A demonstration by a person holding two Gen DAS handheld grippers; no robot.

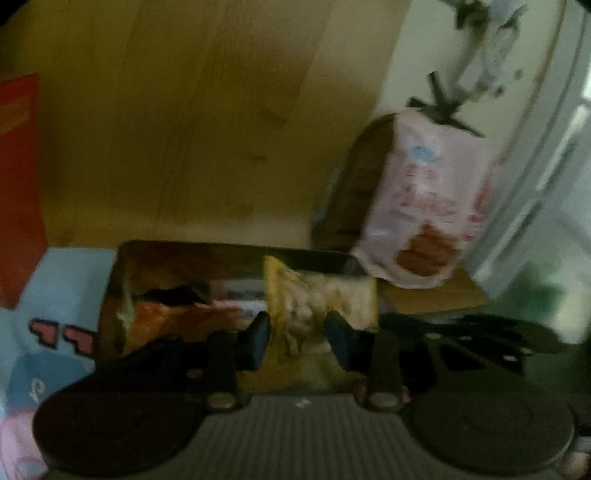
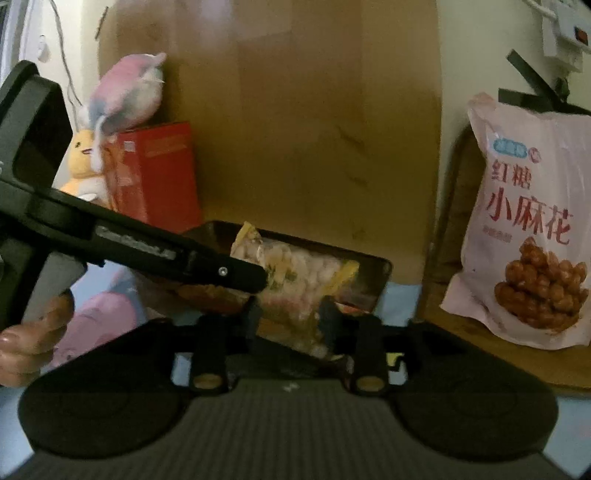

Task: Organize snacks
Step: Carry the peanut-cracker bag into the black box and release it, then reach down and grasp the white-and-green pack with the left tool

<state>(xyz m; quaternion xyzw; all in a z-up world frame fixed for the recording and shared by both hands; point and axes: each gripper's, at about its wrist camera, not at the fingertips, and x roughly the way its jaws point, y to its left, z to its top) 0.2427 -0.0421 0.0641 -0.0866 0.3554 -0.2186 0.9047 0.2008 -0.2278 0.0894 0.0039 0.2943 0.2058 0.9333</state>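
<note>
A yellow and clear snack packet (image 1: 314, 295) (image 2: 295, 273) leans in a dark tray (image 1: 221, 246) (image 2: 382, 267), beside an orange packet (image 1: 177, 317). My left gripper (image 1: 299, 339) is open, with the lower part of the yellow packet between its fingers. From the right wrist it shows side-on (image 2: 255, 277), its tip at the packet's left edge. My right gripper (image 2: 290, 314) is open too, its fingers either side of the same packet's near end. A pink bag of fried twists (image 1: 424, 206) (image 2: 528, 229) stands upright to the right of the tray.
A red box (image 1: 18, 184) (image 2: 155, 173) and plush toys (image 2: 125, 96) stand left of the tray against a cardboard wall (image 2: 314, 110). The tray rests on a light blue cloth (image 1: 55, 288). A hand (image 2: 33, 339) holds the left gripper. A white power strip (image 2: 565, 33) hangs at upper right.
</note>
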